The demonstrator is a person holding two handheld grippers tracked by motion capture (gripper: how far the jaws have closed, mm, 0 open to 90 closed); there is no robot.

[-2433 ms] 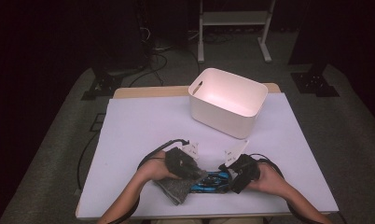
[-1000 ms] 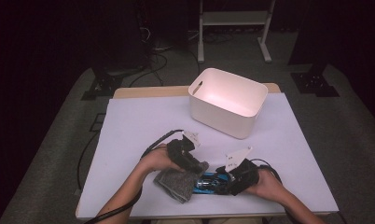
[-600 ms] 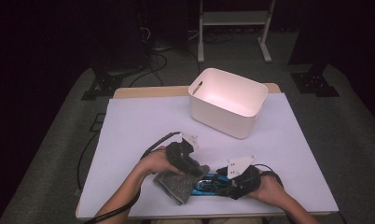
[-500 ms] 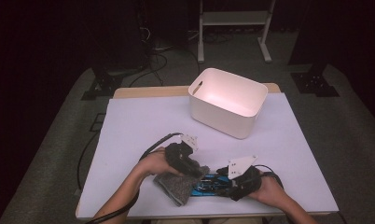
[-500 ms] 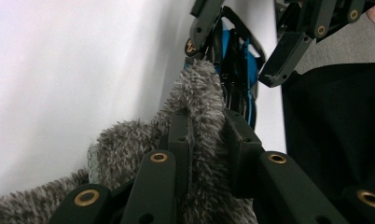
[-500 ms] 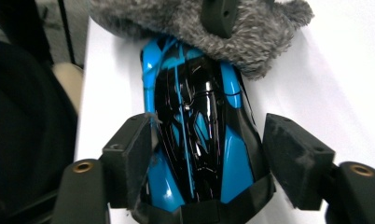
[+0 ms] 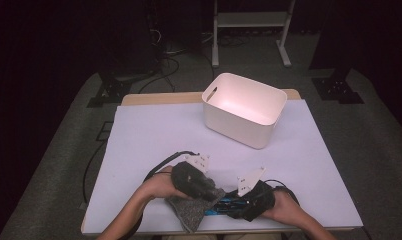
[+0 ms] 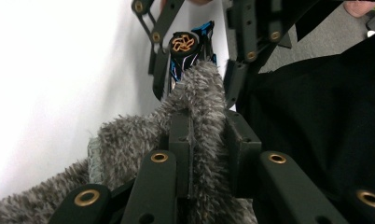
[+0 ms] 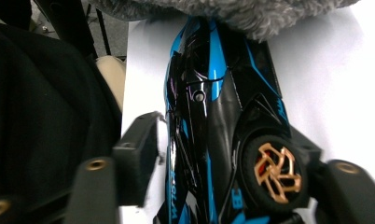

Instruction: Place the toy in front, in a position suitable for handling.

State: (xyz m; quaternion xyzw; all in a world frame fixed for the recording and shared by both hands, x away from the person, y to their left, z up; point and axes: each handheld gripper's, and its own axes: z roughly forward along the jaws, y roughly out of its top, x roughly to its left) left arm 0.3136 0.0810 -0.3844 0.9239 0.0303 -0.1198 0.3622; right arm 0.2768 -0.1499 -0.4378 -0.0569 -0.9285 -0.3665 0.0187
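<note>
Step in hand, as judged: wiping the toy car (image 9: 213,126) with the grey fleece cloth (image 8: 195,116). Left claw (image 8: 206,154) clenched on a fold of the cloth, pressed against one end of the car. Right claw (image 9: 223,172), having just been closing, grasping the car across its body, one pad against the gold-spoked wheel (image 9: 274,169). Car lying on its side at the near edge of the tabletop (image 7: 154,135), well apart from the white bin (image 7: 244,107). Next move likely calls for drawing the cloth along the bodywork while holding the car steady.
</note>
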